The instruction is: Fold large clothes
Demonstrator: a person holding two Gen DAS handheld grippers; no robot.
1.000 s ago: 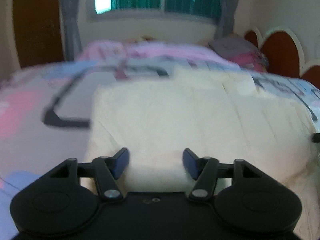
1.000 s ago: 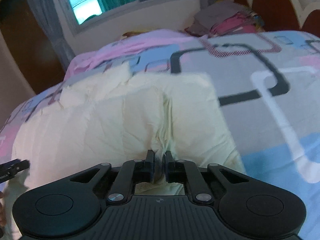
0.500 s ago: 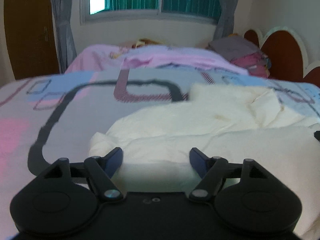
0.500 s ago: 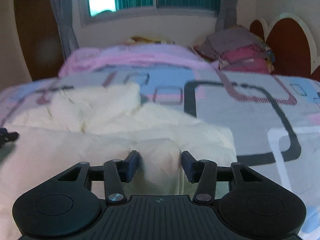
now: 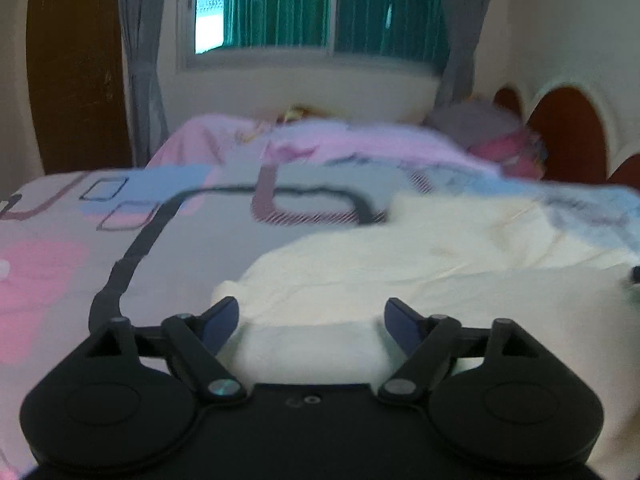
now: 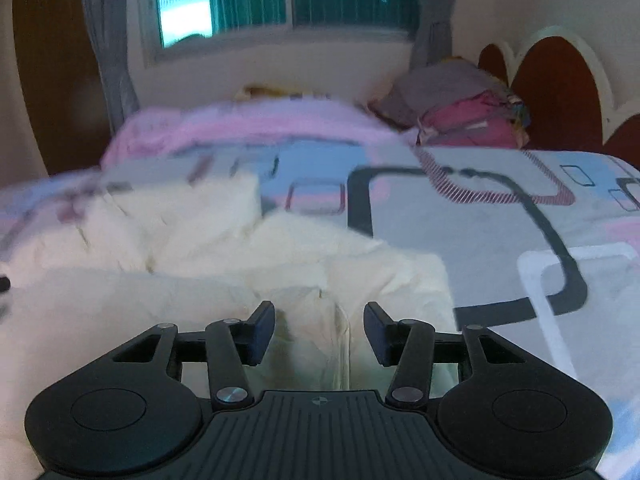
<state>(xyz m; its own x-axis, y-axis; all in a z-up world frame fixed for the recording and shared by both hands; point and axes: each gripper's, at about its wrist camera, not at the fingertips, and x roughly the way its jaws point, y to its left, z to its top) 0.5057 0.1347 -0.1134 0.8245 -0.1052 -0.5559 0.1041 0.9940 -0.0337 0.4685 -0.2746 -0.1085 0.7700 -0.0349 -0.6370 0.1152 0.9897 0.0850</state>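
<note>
Cream-coloured garment (image 5: 420,264) lies bunched on a patterned bedspread (image 5: 192,248), framed between two hand-held grippers whose fingers hold nothing. The left gripper (image 5: 312,316) stands with its jaws spread wide, blue-faced fingertips (image 5: 222,318) hovering at the near edge of the cloth, a pale fold showing in the gap between them; whether they touch the fabric cannot be told. The right gripper (image 6: 319,322) is parted to a moderate width, its dark pads (image 6: 262,326) standing on either side of a raised crease in the same garment (image 6: 208,280), with clear space between each pad and the ridge. In the left wrist view the garment fills the right half of the bed surface; in the right wrist view it fills the left half, its far part crumpled into soft peaks. Around it the bedspread (image 6: 500,240) shows grey, pink and pale-blue panels with dark rounded outlines. Farther back lie a pink blanket (image 6: 248,128), a stack of folded clothes (image 6: 460,108) near a scalloped reddish-brown headboard (image 6: 556,92), and a window with green curtains (image 5: 320,4) flanked by grey drapes. Both views are slightly blurred.
</note>
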